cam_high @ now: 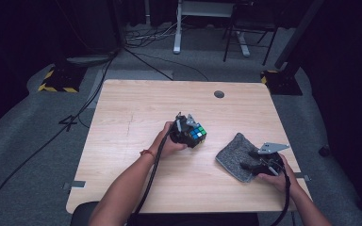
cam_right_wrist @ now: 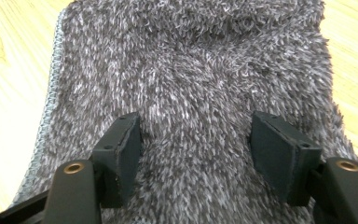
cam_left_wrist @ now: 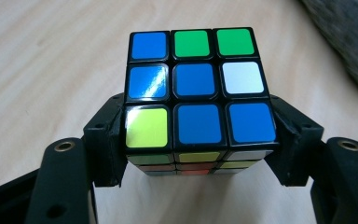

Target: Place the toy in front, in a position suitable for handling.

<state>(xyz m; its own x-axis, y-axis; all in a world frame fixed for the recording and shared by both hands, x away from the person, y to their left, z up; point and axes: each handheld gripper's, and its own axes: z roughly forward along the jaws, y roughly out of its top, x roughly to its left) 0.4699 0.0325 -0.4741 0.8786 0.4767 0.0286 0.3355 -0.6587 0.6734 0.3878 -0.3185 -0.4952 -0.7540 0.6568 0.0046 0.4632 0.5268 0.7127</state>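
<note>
One puzzle cube, clamped at its two sides between the jaws of the left claw, near the middle of the surface, left of the cloth. One grey fuzzy cloth, flat on the surface right of the cube. Right claw spread wide over the cloth, nothing pinched between its jaws. Cube's underside hidden; possibly lifted clear of the surface, hard to tell. Cloth's near edge covered by the right claw.
</note>
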